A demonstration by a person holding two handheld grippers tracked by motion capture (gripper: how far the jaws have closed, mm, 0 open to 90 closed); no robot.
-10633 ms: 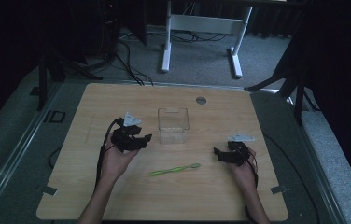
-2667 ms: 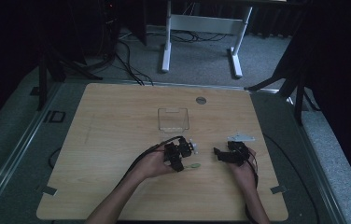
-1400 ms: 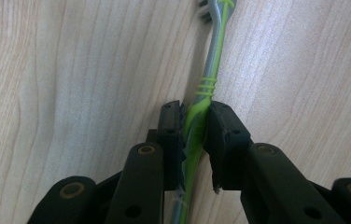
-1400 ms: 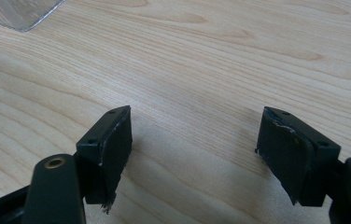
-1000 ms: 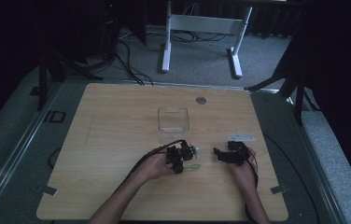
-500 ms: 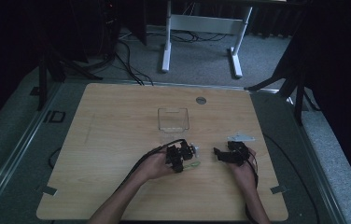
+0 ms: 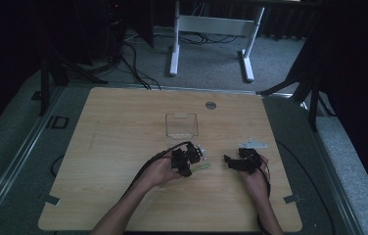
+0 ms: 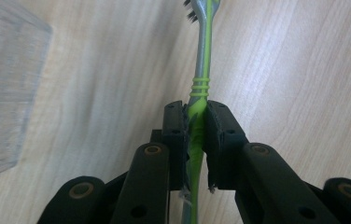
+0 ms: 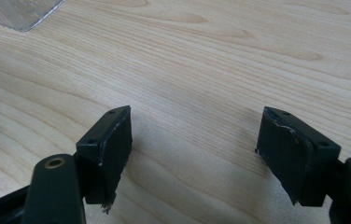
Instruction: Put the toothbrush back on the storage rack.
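Wooden table (image 7: 123,147) bears all. Clear plastic box (image 7: 181,125) stands mid-table, beyond both grippers. Right gripper (image 9: 194,144) rests right of centre, jaws spread wide, nothing between them. Left gripper (image 8: 195,128) clamped tight on handle of green toothbrush (image 8: 200,70), near table centre, bristle end pointing away from jaws.

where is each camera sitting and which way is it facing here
High view: above the person's side, looking forward and down on the table; both forearms show.
Left gripper view: on the left tongs, shut on the green toothbrush.
Right gripper view: on the open right tongs, facing bare wood.
Shared: the clear container shows in all three.
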